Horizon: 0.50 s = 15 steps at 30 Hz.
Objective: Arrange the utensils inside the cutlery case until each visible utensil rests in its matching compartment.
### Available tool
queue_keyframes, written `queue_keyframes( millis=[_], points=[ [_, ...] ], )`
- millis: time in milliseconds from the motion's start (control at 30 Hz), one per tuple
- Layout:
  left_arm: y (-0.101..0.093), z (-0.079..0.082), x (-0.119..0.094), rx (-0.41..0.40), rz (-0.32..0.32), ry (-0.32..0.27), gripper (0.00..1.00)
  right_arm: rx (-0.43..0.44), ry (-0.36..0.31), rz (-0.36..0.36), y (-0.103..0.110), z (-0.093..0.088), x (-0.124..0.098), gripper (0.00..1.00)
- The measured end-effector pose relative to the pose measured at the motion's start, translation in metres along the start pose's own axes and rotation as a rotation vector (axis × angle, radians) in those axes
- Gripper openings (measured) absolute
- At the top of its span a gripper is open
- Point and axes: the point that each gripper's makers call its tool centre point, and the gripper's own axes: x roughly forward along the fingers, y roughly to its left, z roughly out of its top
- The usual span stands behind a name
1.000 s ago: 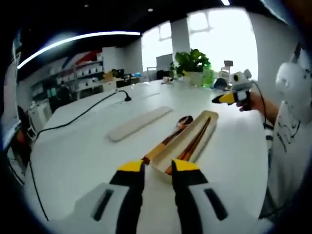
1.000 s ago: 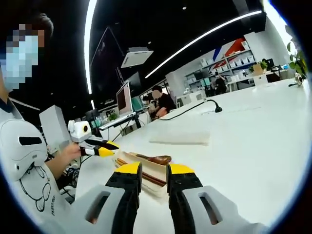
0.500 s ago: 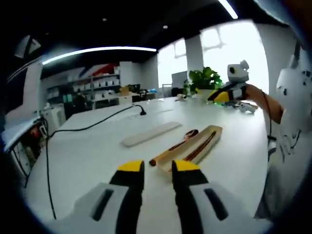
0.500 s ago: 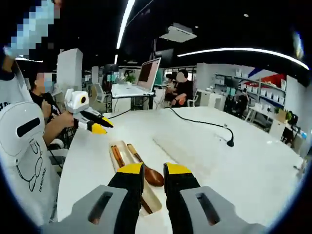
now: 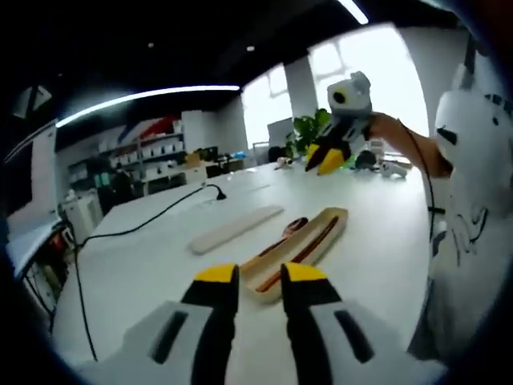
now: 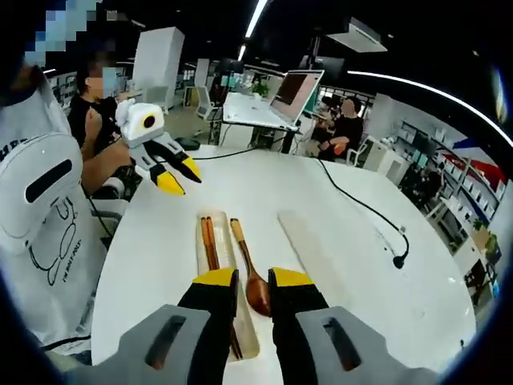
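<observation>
Large white table with a rounded edge: its top lies bare on every side of the utensils, with wide open surface toward the far rim in the left gripper view and toward the right in the right gripper view. A thin black cable runs across the far part of the table to a small black plug end, well apart from the utensils; in the left gripper view the same cable trails off the left edge. Long, shallow, pale wooden cutlery case, open on top, lies lengthwise near the table edge next to the person's white sleeve; in the left gripper view the case points away from the camera. Flat, pale, elongated lid lies on the table beside the case, roughly parallel to it and apart from it; in the left gripper view the lid sits to the left. A pair of dark brown wooden chopsticks rests inside the case. Brown wooden spoon lies along the case's right side, bowl toward the camera; whether it is inside or on the rim cannot be told. Left tongs, yellow-tipped, held above the table short of the case's near end, narrowly parted, holding nothing; seen again raised over the table's left edge. Right tongs, narrowly parted, empty, over the case's near end; seen again raised high above the case's far end.
</observation>
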Motion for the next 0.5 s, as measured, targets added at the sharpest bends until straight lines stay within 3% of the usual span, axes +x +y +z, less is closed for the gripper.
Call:
queue_keyframes(
  millis=[100, 300, 500],
  points=[
    [-0.004, -0.004, -0.002, 0.007, 0.004, 0.01, 0.22, 0.056, 0.044, 0.015, -0.014, -0.015, 0.007, 0.14],
    [-0.001, -0.014, -0.005, -0.003, 0.024, 0.035, 0.22, 0.19, 0.052, 0.088, -0.017, -0.031, 0.015, 0.16],
    [0.002, -0.014, -0.004, -0.006, 0.035, 0.032, 0.22, 0.4, 0.051, 0.089, -0.028, -0.06, 0.029, 0.11]
  ],
)
